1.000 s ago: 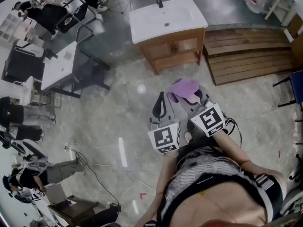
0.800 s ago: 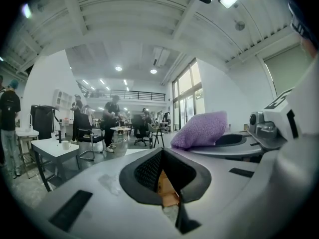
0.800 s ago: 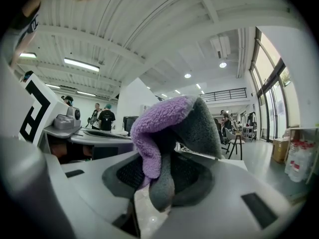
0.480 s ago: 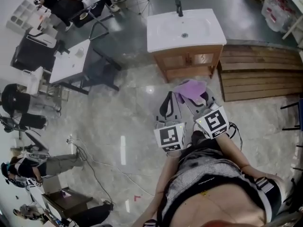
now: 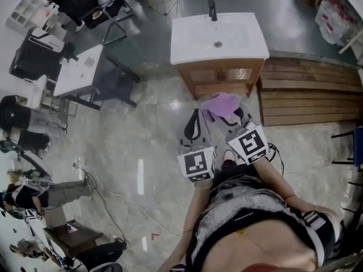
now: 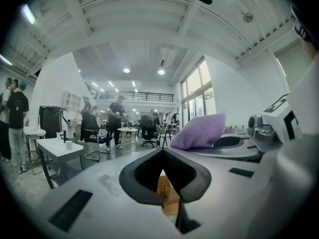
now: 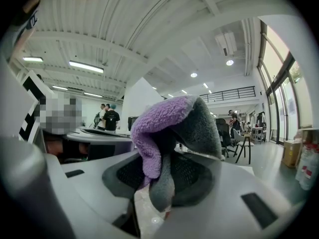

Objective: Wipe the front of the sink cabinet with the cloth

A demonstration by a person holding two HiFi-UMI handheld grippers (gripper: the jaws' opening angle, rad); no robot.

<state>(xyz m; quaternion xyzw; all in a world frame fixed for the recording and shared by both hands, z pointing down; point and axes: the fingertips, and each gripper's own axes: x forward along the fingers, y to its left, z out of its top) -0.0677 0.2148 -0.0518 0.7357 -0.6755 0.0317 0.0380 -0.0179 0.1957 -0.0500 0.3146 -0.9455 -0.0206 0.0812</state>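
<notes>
The right gripper (image 5: 232, 117) is clamping the purple cloth (image 5: 219, 103), holding it before the lower front edge of the sink cabinet (image 5: 220, 76). The left gripper (image 5: 194, 128), its 2 jaws closed on nothing, is hovering alongside.

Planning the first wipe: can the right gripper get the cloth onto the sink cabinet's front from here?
Probably yes. The right gripper, shut on the purple cloth, points at the cabinet front, and only floor lies between them.

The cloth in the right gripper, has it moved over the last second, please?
Yes. The cloth in the right gripper has come nearer the sink cabinet, almost reaching its foot in the head view.
</notes>
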